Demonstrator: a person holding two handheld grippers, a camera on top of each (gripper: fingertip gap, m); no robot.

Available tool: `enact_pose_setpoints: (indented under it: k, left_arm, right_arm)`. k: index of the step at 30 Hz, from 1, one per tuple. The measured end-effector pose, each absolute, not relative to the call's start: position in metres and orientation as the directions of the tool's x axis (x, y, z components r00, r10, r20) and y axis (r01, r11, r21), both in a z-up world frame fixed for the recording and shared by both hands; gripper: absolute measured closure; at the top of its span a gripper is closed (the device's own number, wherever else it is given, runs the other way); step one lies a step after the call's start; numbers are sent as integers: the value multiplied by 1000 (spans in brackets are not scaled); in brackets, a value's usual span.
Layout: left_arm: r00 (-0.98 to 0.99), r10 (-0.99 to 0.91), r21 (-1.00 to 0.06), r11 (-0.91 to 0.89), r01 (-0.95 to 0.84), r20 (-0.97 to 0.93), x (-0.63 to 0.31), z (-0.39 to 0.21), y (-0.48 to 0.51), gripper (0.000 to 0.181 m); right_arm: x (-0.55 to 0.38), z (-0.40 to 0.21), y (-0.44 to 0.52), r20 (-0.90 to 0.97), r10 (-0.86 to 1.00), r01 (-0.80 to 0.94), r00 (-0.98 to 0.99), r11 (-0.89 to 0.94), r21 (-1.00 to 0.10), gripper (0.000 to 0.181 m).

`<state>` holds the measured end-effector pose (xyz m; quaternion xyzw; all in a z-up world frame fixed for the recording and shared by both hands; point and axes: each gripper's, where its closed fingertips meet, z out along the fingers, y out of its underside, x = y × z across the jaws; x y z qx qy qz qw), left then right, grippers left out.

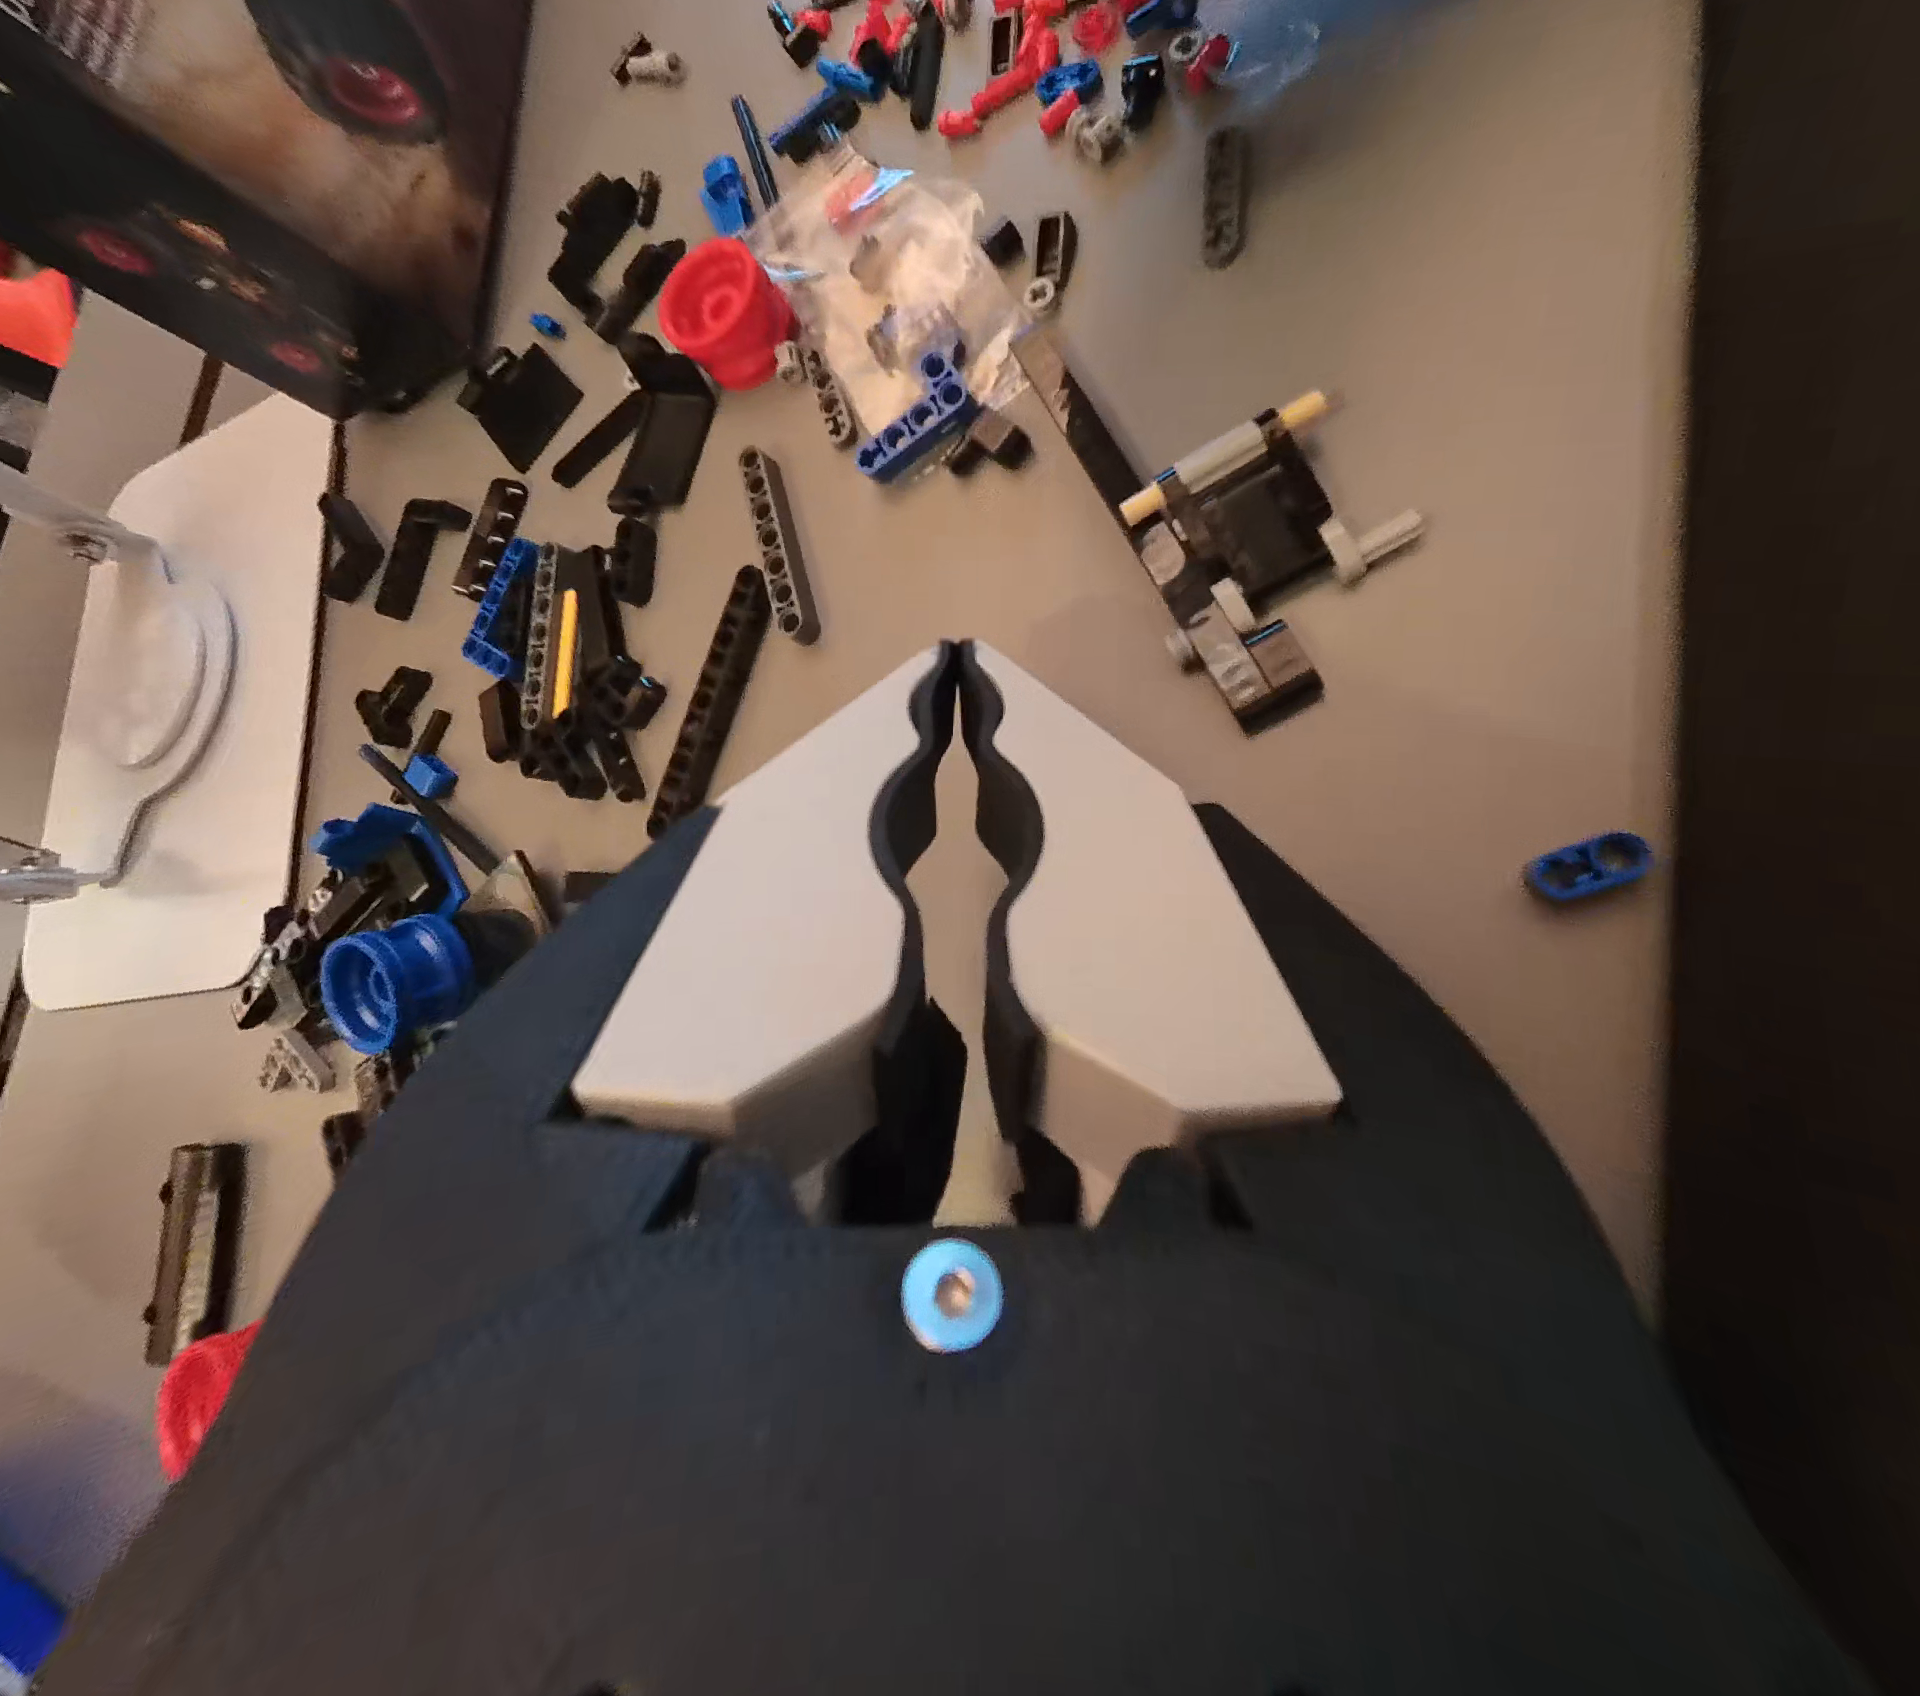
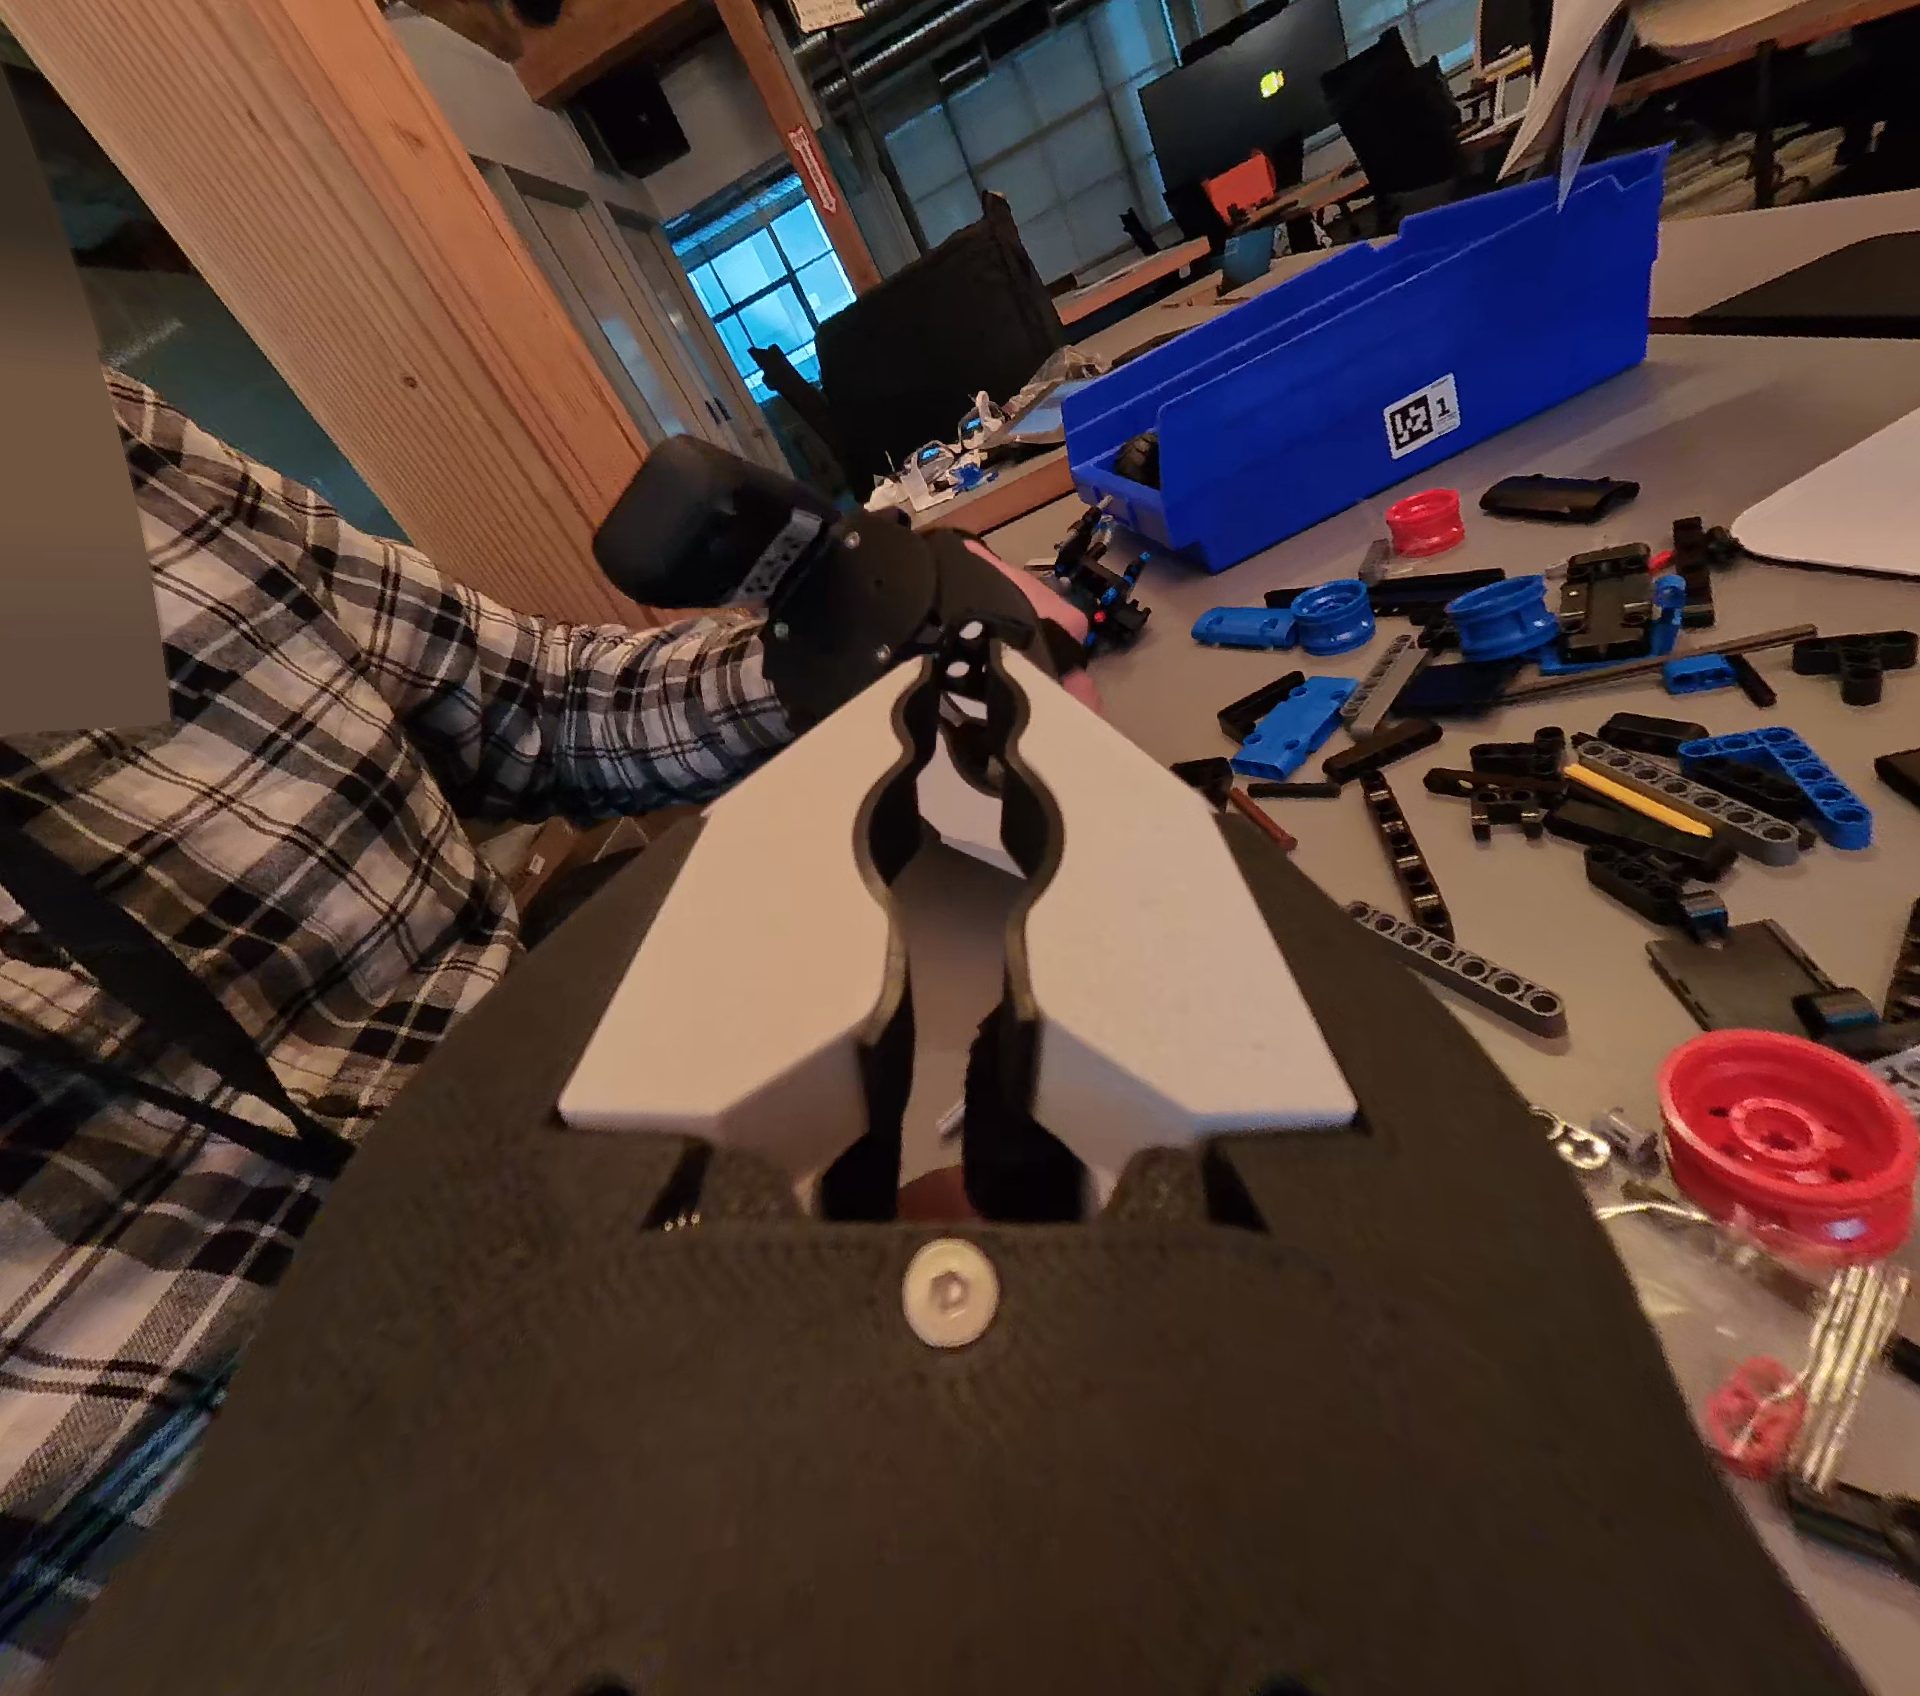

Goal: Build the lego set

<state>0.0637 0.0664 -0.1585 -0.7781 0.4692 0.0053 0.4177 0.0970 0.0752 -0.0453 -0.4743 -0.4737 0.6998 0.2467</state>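
Dim warm light, motion blur, fisheye edges

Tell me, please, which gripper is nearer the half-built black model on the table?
Left. The left gripper is close beside the model, above the table; the right gripper, pinching a black beam, sits farther back.

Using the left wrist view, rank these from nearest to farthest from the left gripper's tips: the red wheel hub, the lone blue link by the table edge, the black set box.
From the left gripper:
1. Red wheel hub, ahead and left.
2. Lone blue link, off to the right.
3. Black set box, far upper left.
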Motion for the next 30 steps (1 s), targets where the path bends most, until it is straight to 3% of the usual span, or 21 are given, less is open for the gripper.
enact_pose_setpoints:
  k: [8,15,22,30]
  left_arm:
    - [528,-768,-671,-179,-719,-361,79,-149,91,172]
    - [567,-813,-676,-344,-652,-133,101,-169,93,160]
    - [602,-794,-657,-410,-632,-85,107,-180,100,162]
    - [385,-900,-577,-207,-790,-205,94,-178,78,162]
  right_arm:
    - [111,-43,98,-438,829,78,-347,-439,-895,174]
    - [109,-48,97,-443,828,99,-342,-438,-894,174]
    - [110,-47,97,-439,831,96,-342,-434,-896,174]
    - [108,-55,95,-425,844,137,-326,-403,-905,174]
